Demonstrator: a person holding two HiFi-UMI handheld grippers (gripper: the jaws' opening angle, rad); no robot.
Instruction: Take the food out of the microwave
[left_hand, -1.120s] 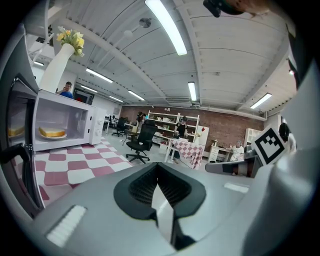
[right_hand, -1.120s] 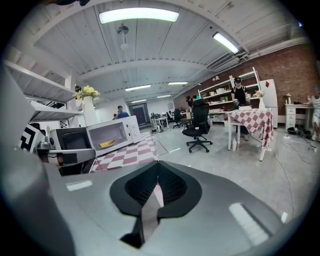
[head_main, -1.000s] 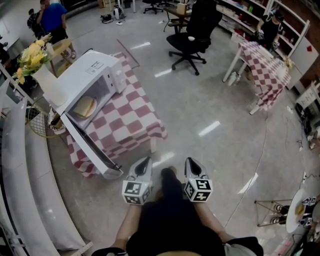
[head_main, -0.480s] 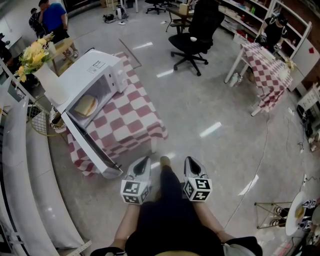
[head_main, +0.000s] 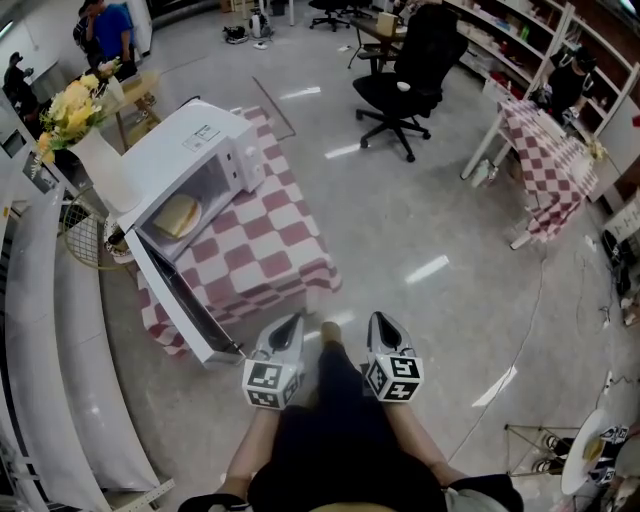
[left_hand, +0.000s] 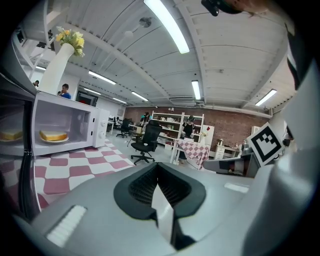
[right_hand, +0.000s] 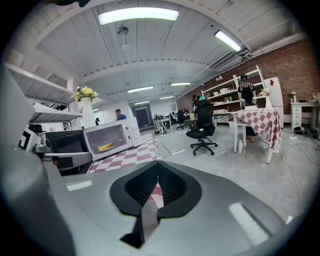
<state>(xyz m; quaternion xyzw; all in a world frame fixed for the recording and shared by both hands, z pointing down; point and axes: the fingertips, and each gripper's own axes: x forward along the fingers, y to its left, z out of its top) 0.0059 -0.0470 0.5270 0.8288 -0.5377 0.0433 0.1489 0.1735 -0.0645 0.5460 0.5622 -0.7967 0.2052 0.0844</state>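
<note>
Meanwhile, both the left claw (head_main: 289, 322) and right claw (head_main: 381, 321) sit closed and empty at lower centre; food (head_main: 176, 214) lies inside the open microwave (head_main: 200, 140), upper left.

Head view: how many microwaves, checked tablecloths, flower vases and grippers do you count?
Microwave: 1
Checked tablecloths, under the microwave and at right: 2
Flower vase: 1
Grippers, left gripper and right gripper: 2
Total: 6
</note>
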